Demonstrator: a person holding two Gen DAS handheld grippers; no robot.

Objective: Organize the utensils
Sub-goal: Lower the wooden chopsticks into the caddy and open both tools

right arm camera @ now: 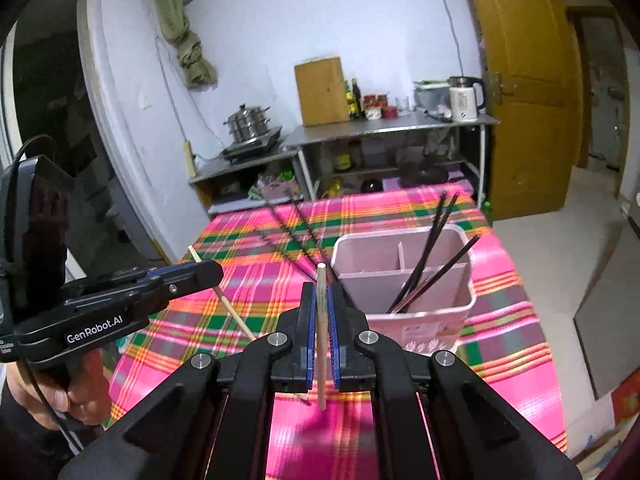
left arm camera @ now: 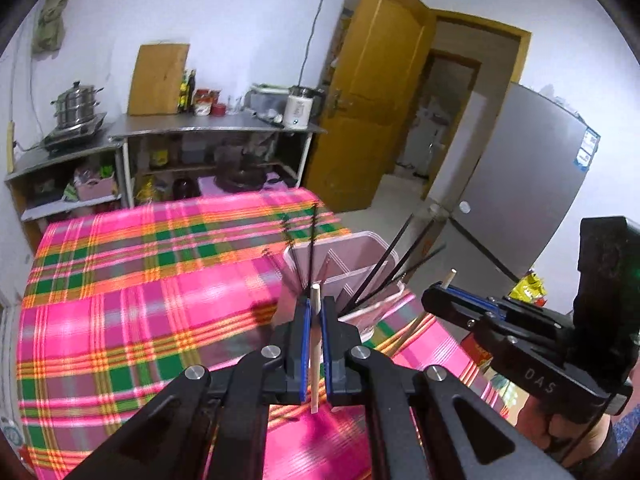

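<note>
Landmark: the pink bin (right arm camera: pixel 404 276), divided into compartments, standing on the plaid cloth (left arm camera: pixel 120 280).

Left tongs (left arm camera: pixel 315 312): nearly closed, blue pads pinching a pale wooden chopstick (left arm camera: pixel 315 344) around mid-length. It runs along the fingers, tip poking out ahead toward the bin, other end trailing below the jaws. We hold these tongs on the near left of the bin, above the cloth.

Right tongs (right arm camera: pixel 321 300): same narrow gap, clamped on a second pale chopstick (right arm camera: pixel 321 336), also mid-length, just short of the bin's near left corner.

Dark chopsticks (right arm camera: pixel 432 256) already lean in the bin's right compartment. More dark ones (right arm camera: pixel 298 224) slant up at the bin's left side; whether they sit inside it or behind it we cannot tell.

Handling, our judgement:
- Wooden sticks are light, stiff, smooth and round, so they may roll or pivot between flat pads.
- A mid-length grip balances them but leaves them free to swing; gripping nearer the thick end should steady the tip for insertion.
- The bin looks like light plastic and may tip or slide if a stick knocks its rim.
- The leaning dark sticks could deflect an incoming one.
</note>
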